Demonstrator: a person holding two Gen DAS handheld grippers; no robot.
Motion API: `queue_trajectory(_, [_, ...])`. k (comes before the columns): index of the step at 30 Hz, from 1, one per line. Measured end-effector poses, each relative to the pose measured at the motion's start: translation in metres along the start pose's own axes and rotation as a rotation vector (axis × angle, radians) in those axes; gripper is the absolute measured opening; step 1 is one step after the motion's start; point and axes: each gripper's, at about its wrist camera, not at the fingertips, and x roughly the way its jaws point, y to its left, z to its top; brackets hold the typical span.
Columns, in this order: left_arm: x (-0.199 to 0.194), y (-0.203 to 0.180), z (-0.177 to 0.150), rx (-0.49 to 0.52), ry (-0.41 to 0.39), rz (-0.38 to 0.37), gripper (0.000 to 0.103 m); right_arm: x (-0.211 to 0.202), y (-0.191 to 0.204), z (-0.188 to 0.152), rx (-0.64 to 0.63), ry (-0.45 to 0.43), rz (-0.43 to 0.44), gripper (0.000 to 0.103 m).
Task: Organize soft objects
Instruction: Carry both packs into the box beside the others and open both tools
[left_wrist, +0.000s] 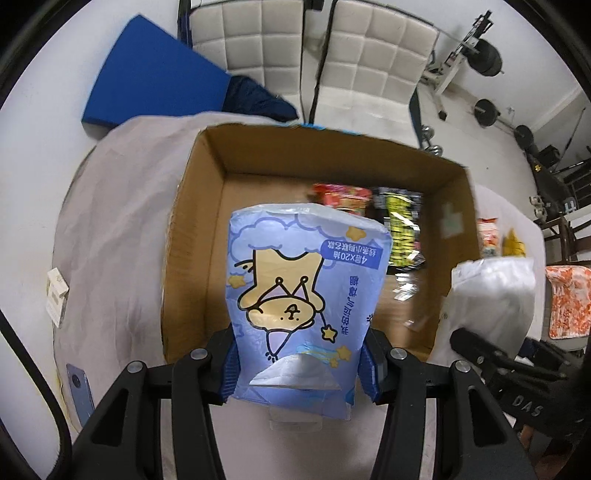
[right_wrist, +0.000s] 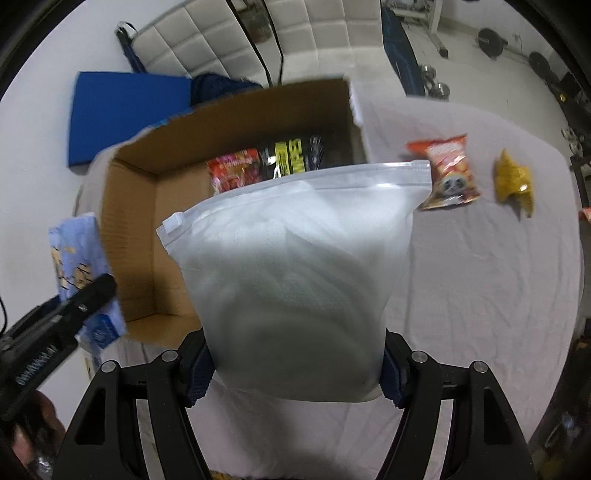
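My left gripper (left_wrist: 299, 369) squeezes a blue tissue pack (left_wrist: 303, 295) at its bottom end. The pack stands tall, pointing away from me, over the cardboard box (left_wrist: 192, 221). My right gripper (right_wrist: 295, 373) squeezes a frosted zip bag (right_wrist: 295, 266), its zipper end up and far, just beside the box. Snack bags (right_wrist: 447, 170) lie on the table (right_wrist: 498, 277).

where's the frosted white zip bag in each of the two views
Left wrist view: the frosted white zip bag is at the right edge, beside the brown cardboard box, clamped by the right gripper.
Right wrist view: the same bag fills the centre, gripped at its lower end, in front of the box.
Shared landmark: the cardboard box, with the red snack packet inside it.
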Motion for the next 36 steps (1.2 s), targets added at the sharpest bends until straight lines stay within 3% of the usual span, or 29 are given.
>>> queue_trajectory(4, [0.030,0.016,0.017,-0.015,0.057,0.000,0.049,0.042,0.008,0.012,0.010,0.052,-0.059,0.074])
queue_trajectory(13, [0.085,0.037,0.068,-0.026,0.130,-0.006,0.049,0.096,0.014,0.027,0.017,0.124,-0.134,0.074])
queue_trajectory(19, [0.128,0.035,0.094,-0.015,0.211,-0.041,0.049,0.109,0.030,0.035,-0.004,0.144,-0.184,0.075])
queue_trajectory(23, [0.146,0.030,0.103,0.009,0.235,-0.020,0.049,0.113,0.037,0.038,-0.006,0.158,-0.197,0.076])
queue_trajectory(26, [0.155,0.029,0.106,0.024,0.243,-0.010,0.051,0.117,0.040,0.038,-0.004,0.180,-0.160,0.076])
queue_trajectory(31, [0.164,0.031,0.109,0.031,0.274,-0.027,0.052,0.131,0.038,0.036,-0.001,0.211,-0.169,0.077])
queue_trajectory(36, [0.165,0.038,0.111,0.007,0.289,-0.038,0.061,0.133,0.043,0.034,0.000,0.214,-0.176,0.082])
